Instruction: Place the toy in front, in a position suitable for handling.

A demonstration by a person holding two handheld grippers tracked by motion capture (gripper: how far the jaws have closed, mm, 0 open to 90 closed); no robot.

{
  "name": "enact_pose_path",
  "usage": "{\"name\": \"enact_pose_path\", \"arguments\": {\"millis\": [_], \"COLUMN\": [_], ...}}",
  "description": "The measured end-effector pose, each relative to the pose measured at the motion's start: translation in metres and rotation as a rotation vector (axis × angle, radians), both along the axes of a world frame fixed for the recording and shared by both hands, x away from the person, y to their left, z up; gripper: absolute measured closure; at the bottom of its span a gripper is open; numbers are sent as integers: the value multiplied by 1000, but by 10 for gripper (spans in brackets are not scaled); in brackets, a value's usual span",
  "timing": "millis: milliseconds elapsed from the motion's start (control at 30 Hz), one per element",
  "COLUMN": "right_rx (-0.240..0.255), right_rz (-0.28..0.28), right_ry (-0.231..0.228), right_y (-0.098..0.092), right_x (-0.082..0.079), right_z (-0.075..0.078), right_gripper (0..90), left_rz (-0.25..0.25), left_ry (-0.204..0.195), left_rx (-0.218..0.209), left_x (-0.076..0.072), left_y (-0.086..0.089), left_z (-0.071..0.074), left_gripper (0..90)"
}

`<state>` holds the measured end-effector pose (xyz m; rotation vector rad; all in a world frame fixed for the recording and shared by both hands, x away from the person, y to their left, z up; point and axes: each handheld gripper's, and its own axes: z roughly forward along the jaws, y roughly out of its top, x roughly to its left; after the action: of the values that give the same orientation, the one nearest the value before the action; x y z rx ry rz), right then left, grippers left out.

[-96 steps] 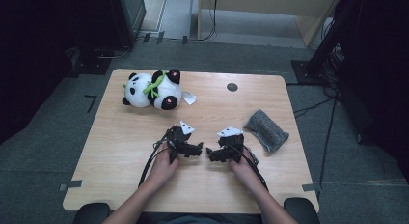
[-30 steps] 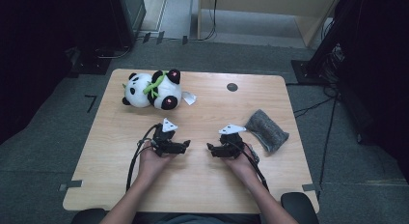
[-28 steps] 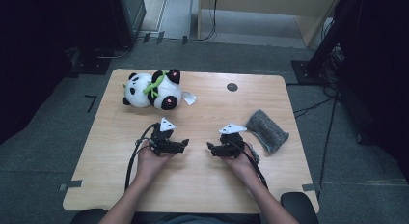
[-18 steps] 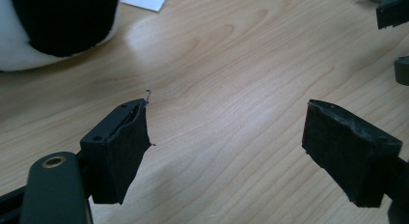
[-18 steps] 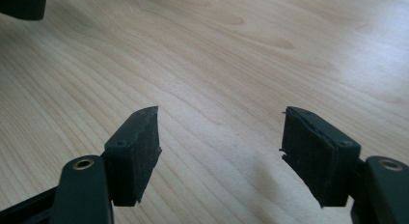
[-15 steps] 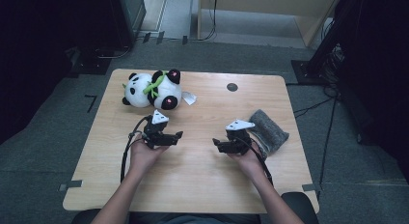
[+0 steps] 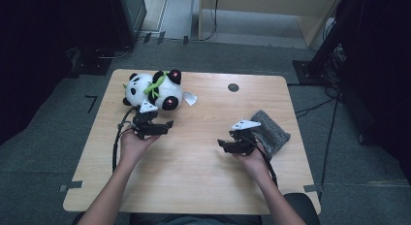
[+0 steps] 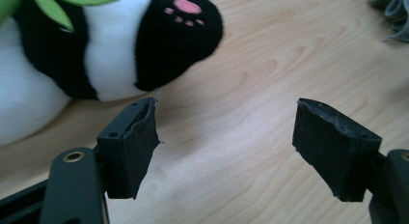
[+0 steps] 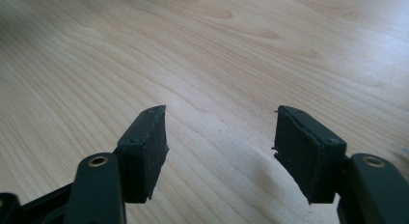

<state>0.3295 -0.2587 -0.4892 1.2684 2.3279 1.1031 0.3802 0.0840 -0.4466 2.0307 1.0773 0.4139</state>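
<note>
A black and white plush panda [image 7: 152,89] with a green leaf lies at the table's far left. Just in front of it my left gripper [image 7: 167,124] hovers open; its jaws have just been closing a little with nothing between them. In the left gripper view the panda's black foot with pink pads [image 8: 176,38] sits just beyond my left gripper [image 8: 226,122]. My right gripper [image 7: 222,144] is open over bare wood, jaws pointing left, and has just been closing, also empty. Only wood grain lies between the pads of my right gripper [image 9: 219,130].
A crumpled grey cloth [image 7: 271,130] lies right behind the right hand, and its edge shows in the left gripper view [image 8: 393,11]. A white tag [image 7: 190,98] lies beside the panda. A dark round hole [image 7: 233,87] marks the wooden table [image 7: 194,186] at the back.
The left hand has moved up and away toward the panda. The right hand has shifted right, toward the grey cloth. The two grippers now stand farther apart.
</note>
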Motion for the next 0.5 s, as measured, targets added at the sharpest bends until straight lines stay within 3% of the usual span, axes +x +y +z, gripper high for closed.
{"name": "enact_pose_path", "arguments": {"millis": [100,267,500], "right_rx": [2,-5,-4], "right_rz": [6,9,6], "right_ry": [13,4,6], "right_y": [1,1,0], "right_x": [0,0,-1], "right_z": [-1,-1,-2], "right_gripper": [375,385,404], "left_rz": [6,31,57], "left_ry": [-8,5,5], "left_rx": [14,-30,-14], "left_x": [6,16,27], "left_y": [5,16,26], "left_z": [2,5,7], "left_gripper": [239,248,249]}}
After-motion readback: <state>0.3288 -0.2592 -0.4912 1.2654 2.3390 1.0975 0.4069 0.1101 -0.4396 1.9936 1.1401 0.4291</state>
